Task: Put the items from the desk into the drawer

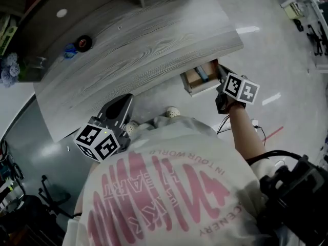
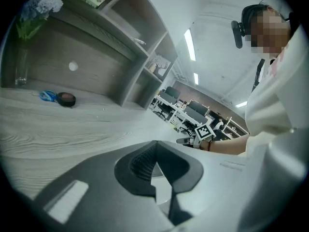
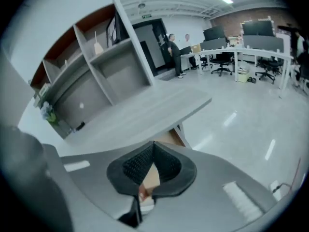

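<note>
While open under the grey desk (image 1: 143, 45), tan drawer (image 1: 190, 82), blue item (image 1: 201, 74) inside.

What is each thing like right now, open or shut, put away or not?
Drawer: open, not empty.
Left gripper: shut, empty.
Right gripper: shut, empty.
Black round thing: lying on the desk, not put away.
Blue item: on the desk, beside the black round thing.
</note>
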`<action>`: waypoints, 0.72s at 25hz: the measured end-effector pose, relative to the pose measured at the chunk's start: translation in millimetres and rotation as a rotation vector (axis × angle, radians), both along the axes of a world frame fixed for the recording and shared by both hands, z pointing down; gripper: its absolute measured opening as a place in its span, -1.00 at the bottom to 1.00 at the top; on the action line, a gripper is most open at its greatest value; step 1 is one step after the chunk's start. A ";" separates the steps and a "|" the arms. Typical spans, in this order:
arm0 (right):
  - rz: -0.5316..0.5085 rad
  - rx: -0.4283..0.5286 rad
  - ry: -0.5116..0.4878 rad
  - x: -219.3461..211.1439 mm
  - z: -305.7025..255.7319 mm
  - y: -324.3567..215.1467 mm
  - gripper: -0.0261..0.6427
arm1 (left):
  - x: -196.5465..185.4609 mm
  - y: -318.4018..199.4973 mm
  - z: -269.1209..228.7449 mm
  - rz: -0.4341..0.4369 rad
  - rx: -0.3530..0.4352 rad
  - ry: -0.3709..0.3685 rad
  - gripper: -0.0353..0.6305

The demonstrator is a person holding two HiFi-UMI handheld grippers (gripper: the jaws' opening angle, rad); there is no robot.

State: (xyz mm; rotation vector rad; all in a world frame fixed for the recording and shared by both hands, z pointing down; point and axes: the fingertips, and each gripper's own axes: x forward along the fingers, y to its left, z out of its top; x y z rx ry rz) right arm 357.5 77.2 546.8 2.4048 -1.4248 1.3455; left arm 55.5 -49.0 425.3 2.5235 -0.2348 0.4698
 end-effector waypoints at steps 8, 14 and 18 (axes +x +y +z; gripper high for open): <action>-0.202 0.308 0.253 -95.1 -145.0 -71.7 -0.90 | -62.4 -43.2 -39.6 -0.007 0.045 0.103 -0.84; -0.399 0.479 0.268 -216.8 -219.8 -137.1 -0.90 | -130.1 -79.5 -76.3 -0.069 0.069 0.200 -0.84; -0.513 0.553 0.262 -290.8 -249.9 -164.5 -0.90 | -173.2 -97.9 -90.3 -0.097 0.082 0.244 -0.84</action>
